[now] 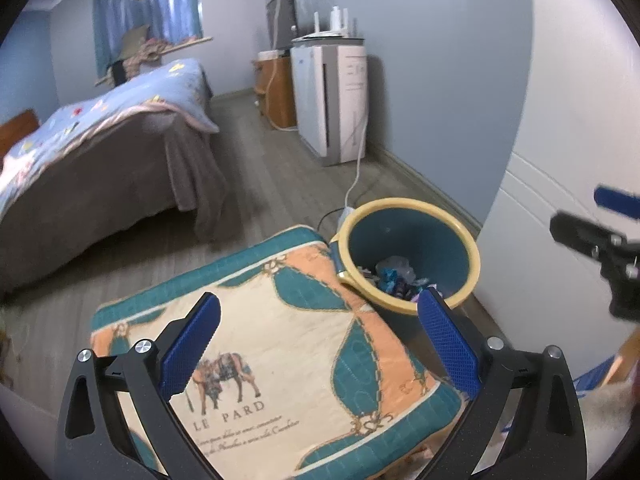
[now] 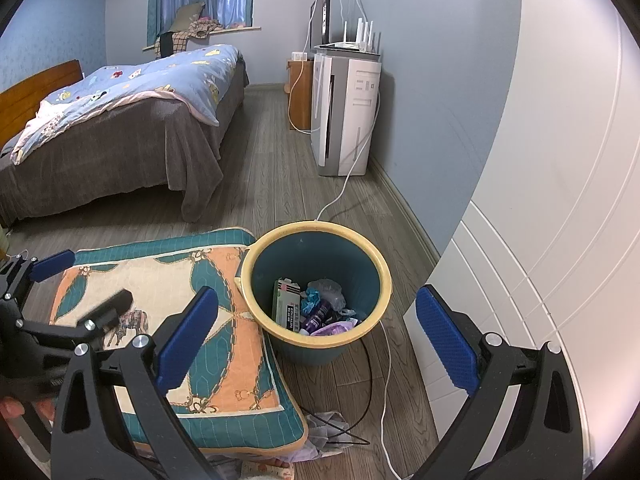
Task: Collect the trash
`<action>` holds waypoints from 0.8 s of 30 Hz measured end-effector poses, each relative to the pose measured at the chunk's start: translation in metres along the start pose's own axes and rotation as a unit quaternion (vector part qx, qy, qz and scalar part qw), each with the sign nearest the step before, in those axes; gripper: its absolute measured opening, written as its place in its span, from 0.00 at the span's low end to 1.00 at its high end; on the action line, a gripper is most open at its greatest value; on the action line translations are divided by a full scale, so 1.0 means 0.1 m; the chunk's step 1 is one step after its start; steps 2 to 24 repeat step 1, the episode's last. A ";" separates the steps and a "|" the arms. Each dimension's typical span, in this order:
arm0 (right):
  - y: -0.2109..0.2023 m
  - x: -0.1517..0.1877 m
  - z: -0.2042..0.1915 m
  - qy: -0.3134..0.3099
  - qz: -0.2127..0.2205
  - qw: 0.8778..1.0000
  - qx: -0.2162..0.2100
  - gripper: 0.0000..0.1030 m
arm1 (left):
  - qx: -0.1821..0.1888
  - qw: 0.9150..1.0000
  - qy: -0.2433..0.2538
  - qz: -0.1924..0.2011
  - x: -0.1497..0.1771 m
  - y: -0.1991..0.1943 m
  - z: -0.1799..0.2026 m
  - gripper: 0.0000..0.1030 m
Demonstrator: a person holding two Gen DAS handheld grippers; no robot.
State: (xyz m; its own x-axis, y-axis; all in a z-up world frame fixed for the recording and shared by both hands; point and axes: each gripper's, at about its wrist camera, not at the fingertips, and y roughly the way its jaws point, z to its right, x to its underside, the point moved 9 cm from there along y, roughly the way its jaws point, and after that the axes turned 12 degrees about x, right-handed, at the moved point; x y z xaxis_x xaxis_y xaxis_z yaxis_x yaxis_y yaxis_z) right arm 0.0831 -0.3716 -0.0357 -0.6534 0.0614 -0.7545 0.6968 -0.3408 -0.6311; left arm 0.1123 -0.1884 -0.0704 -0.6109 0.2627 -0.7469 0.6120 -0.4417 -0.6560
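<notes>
A teal waste bin with a yellow rim stands on the floor against a patterned cushion. Inside lie a green box, a purple wrapper and crumpled plastic. My left gripper is open over the cushion, nothing between its blue pads; it also shows at the left of the right wrist view. My right gripper is open above the bin's near rim, holding nothing; it appears blurred at the far right of the left wrist view.
A bed fills the left. A white appliance and wooden cabinet stand by the right wall. A white door is on the right. White and black cables run across the floor beside crumpled cloth.
</notes>
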 end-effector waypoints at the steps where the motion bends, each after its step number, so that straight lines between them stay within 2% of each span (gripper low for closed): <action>1: 0.00 0.01 0.00 0.000 -0.002 1.000 0.000 0.95 | -0.007 1.000 -0.011 0.006 -0.03 -0.05 -0.05 0.95; 24: 0.00 0.01 0.00 0.000 -0.002 1.000 0.000 0.95 | -0.007 1.000 -0.011 0.006 -0.03 -0.05 -0.05 0.95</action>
